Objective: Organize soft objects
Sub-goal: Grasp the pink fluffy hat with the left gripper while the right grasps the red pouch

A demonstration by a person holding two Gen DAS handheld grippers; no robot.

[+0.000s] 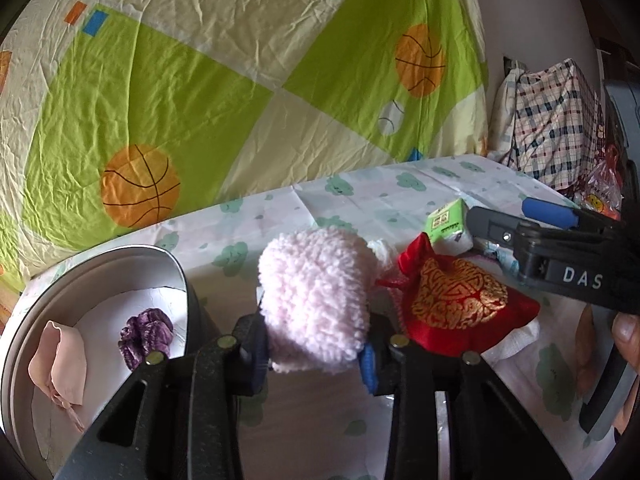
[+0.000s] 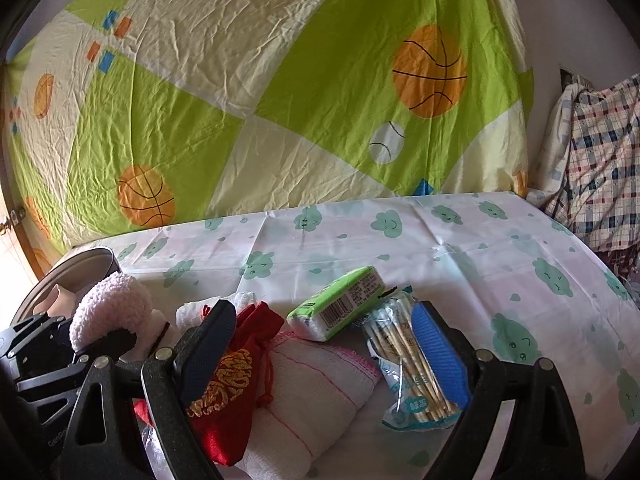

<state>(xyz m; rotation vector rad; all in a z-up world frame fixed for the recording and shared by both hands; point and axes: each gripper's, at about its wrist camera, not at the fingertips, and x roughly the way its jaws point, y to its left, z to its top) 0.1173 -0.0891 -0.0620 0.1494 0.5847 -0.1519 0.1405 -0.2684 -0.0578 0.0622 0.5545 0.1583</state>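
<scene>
Pink fleece [image 1: 316, 300] sits pinched in the left gripper [image 1: 316, 354] – likely bound for the round tin [image 1: 24, 320] – while the right gripper [image 2: 328, 356] gapes empty.

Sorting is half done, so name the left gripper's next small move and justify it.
Probably carry the fluffy pink item left and over the round tin. The left gripper is shut on it, and the tin already holds a purple scrunchie.

place: home bedroom | cues: basketball-print bedsheet [image 2: 280, 100], cloud-print cloth [image 2: 460, 248] on table, plaid bundle [image 2: 600, 168]
</scene>
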